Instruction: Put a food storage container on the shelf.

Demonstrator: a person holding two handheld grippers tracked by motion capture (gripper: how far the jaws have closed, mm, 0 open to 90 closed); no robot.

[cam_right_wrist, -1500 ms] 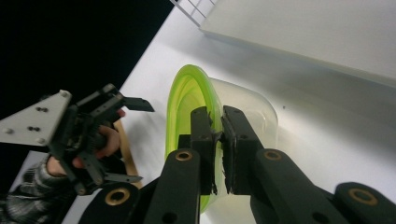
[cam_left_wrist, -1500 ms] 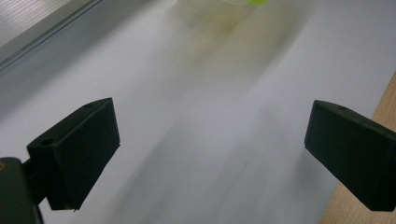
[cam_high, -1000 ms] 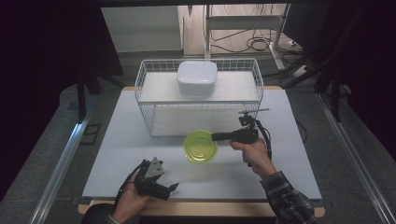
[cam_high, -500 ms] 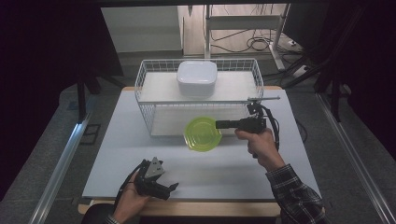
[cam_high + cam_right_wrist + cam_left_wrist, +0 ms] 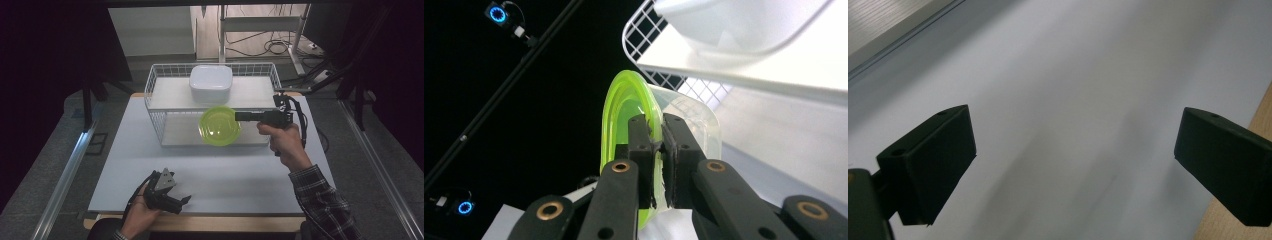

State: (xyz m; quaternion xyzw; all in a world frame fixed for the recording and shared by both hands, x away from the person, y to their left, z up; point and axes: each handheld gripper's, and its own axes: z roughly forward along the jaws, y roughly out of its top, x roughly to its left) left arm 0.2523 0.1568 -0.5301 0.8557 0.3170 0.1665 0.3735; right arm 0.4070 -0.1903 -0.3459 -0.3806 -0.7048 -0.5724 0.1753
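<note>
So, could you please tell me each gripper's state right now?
Left gripper: open, holding nothing.
Right gripper: closed on the green-lidded container.

Lab: dark curtains (image 5: pixel 60 45), floor cables (image 5: pixel 272 47), blue-lit tracking cameras (image 5: pixel 498 14).

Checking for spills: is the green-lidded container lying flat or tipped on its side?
Tipped: the container hangs on edge, lid facing sideways, pinched in the right tongs.

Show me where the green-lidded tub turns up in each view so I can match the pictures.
High view: green-lidded tub at centre, held up in front of the wire rack, gripped by the right tongs.
Right gripper view: centre, its rim pinched between the pads.
Left gripper view: not in it; open tongs over the table.
Shared landmark: the wire rack.
</note>
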